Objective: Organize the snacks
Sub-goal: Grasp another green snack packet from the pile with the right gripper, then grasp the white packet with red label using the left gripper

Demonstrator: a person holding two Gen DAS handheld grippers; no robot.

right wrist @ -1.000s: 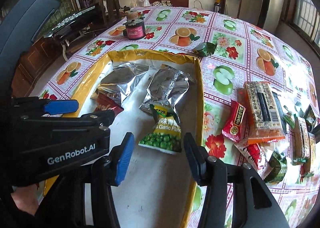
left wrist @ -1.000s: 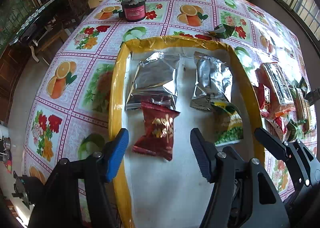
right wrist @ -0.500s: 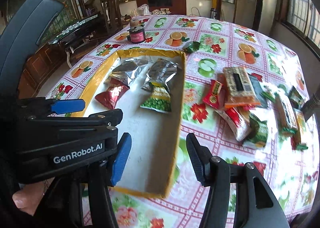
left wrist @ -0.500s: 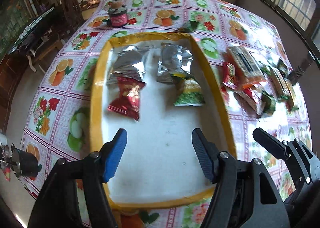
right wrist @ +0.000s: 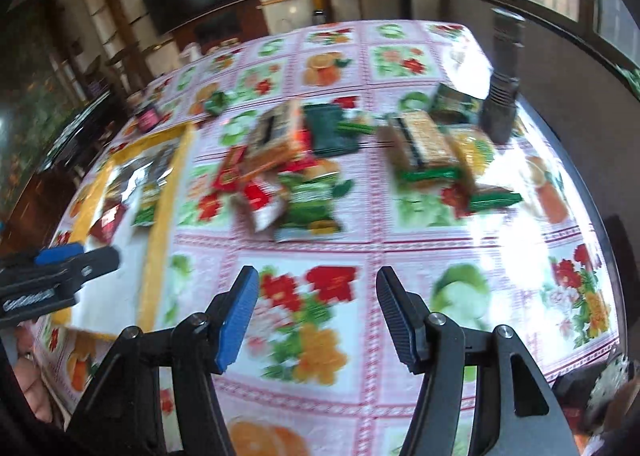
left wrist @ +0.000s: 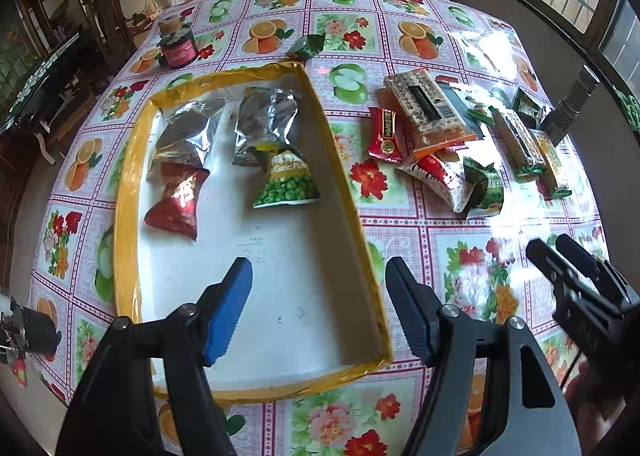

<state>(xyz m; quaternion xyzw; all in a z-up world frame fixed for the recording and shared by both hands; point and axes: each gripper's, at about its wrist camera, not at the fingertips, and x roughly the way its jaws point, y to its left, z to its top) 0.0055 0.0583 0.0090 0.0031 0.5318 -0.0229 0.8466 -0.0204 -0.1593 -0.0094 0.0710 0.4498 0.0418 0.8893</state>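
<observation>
My right wrist view is smeared with motion, so the loose snack packets [right wrist: 304,192] at twelve o'clock from my right gripper [right wrist: 316,316] cannot be read. In the left view, the green pea bag [left wrist: 286,184] in the yellow-rimmed tray [left wrist: 344,184] reads "Garlic Fla", the rest creased away; two silver pouches [left wrist: 264,120] hide their fronts. Both grippers have just been opening. My left gripper [left wrist: 320,308] is half-wide and empty above the tray's right rim; my right is likewise empty above the flowered tablecloth [right wrist: 400,224]. More packets [left wrist: 432,128] lie at two o'clock from the tray.
</observation>
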